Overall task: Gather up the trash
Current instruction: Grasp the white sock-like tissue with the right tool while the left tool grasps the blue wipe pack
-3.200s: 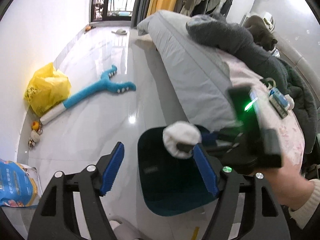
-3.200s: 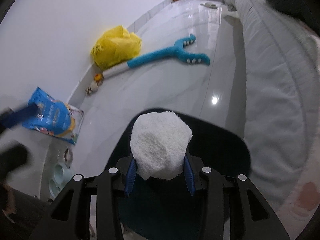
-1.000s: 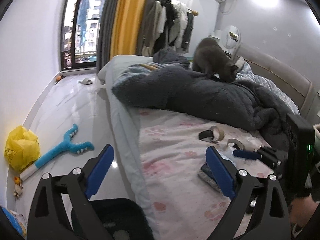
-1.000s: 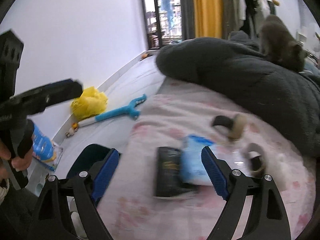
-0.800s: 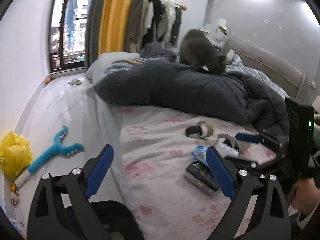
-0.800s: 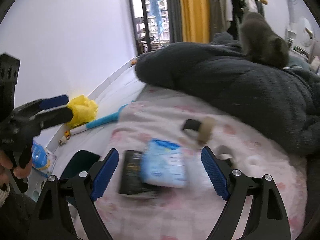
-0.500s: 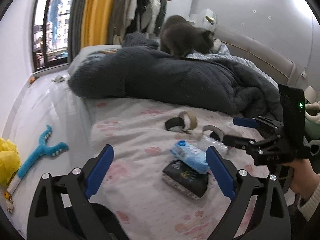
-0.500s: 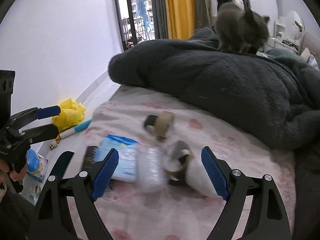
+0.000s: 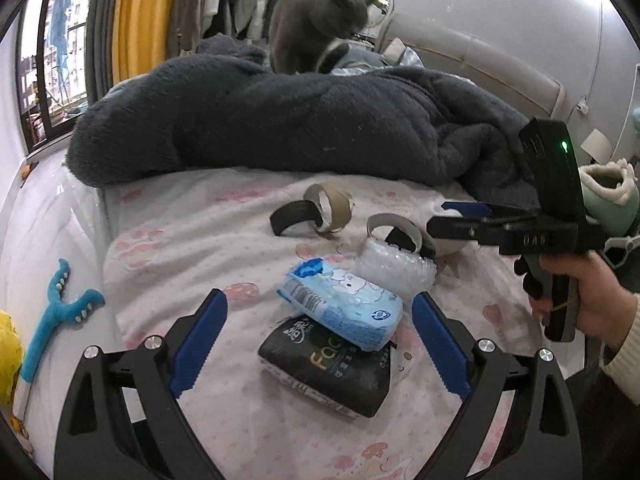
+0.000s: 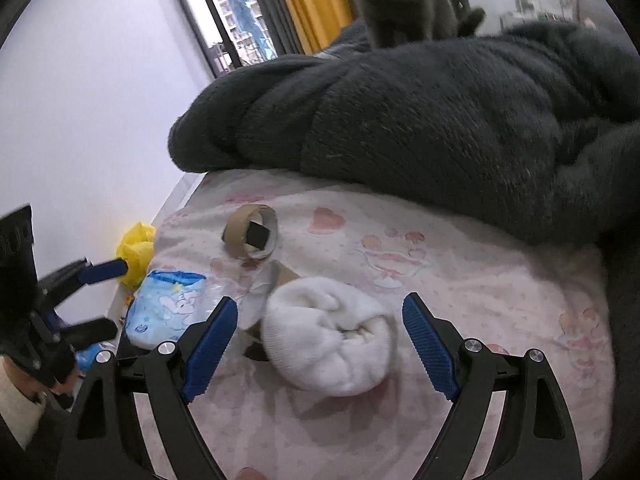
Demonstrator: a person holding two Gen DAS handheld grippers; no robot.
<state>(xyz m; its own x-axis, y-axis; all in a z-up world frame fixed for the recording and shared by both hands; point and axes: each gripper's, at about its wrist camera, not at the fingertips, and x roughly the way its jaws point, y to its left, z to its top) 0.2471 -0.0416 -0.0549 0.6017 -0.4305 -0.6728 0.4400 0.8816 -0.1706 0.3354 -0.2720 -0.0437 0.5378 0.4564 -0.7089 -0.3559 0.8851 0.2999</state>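
Only right view shows white sock roll (image 10: 332,344) between spread right hand-held gripper (image 10: 320,344), left hand-held gripper (image 9: 319,342) open over black packet (image 9: 326,372).

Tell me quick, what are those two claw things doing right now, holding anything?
Left gripper: open, holding nothing, over the tissue pack.
Right gripper: open, holding nothing, jaws either side of the white sock.

on the bed (image 9: 192,240), a tissue pack (image 9: 340,304) lies on top of a flat pouch (image 9: 328,372), with a wad of bubble wrap (image 9: 394,270) just behind it to the right. two tape rings (image 9: 316,210) sit further back, another ring (image 9: 394,232) to their right. a rolled sock (image 10: 332,344) lies beside that ring, between the right gripper's (image 10: 320,344) spread jaws. a blanket (image 9: 300,124) is heaped behind everything, a cat (image 9: 316,24) standing on it.
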